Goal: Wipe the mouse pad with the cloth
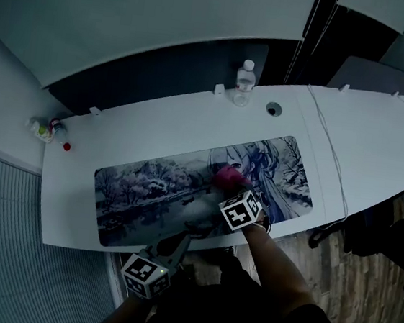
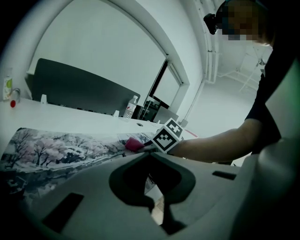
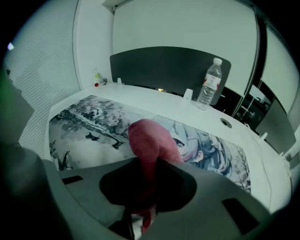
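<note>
Right gripper (image 3: 146, 180) is clenched on the bunched pink cloth (image 3: 149, 138). The cloth rests on the long printed mouse pad (image 1: 148, 191), right of its centre, on the white worktop (image 1: 118, 129). Wiping is judged under way. No wiped area is distinguishable, so the full length may remain. Only the head view shows the pad's whole extent. Left gripper (image 2: 149, 157), by its own view, is closed on nothing.
</note>
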{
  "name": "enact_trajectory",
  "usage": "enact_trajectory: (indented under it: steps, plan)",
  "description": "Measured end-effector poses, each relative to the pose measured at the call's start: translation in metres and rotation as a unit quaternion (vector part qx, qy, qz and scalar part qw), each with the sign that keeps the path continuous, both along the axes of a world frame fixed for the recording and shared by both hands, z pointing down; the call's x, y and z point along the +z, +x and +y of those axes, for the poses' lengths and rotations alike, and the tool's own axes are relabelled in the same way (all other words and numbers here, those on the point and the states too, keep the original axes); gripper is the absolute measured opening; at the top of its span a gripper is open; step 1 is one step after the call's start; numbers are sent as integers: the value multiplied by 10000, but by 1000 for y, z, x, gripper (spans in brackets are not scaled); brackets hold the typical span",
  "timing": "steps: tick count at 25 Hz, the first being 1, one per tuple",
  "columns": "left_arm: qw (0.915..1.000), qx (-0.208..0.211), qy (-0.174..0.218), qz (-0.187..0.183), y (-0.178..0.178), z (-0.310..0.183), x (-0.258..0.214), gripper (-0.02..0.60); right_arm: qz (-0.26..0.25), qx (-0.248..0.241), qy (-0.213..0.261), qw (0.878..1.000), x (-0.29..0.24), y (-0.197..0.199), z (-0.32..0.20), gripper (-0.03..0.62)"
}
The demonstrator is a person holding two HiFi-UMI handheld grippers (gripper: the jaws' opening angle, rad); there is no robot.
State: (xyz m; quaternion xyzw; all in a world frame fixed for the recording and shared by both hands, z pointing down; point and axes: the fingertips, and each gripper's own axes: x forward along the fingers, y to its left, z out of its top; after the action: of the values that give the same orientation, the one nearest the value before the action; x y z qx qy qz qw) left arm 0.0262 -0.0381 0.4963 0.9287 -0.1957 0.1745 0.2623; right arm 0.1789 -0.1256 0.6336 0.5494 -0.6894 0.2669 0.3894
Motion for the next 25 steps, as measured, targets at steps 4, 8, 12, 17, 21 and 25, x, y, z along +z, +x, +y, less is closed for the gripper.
enact_trajectory:
  steps: [4, 8, 12, 17, 21, 25]
  plan:
    - [9998, 211, 19, -43, 26, -1, 4, 5, 35, 297, 35, 9995, -1, 45, 7, 89]
    - [9995, 313, 23, -15, 56, -3, 3, 5, 34, 551, 35, 9985, 1, 85, 17, 89]
    - [9991, 417, 9, 0, 81, -2, 3, 5, 52, 814, 54, 9967, 0, 124, 27, 89]
    - [9988, 493, -12, -23, 104, -2, 7, 5, 67, 1096, 90, 9939, -1, 164, 37, 89]
    - [9987, 514, -18, -46, 122, 0, 10, 5, 52, 1244, 120, 9921, 0, 190, 44, 89]
    - [9984, 569, -37, -40, 140, 3, 8, 5, 24, 1338, 146, 9909, -1, 209, 49, 89]
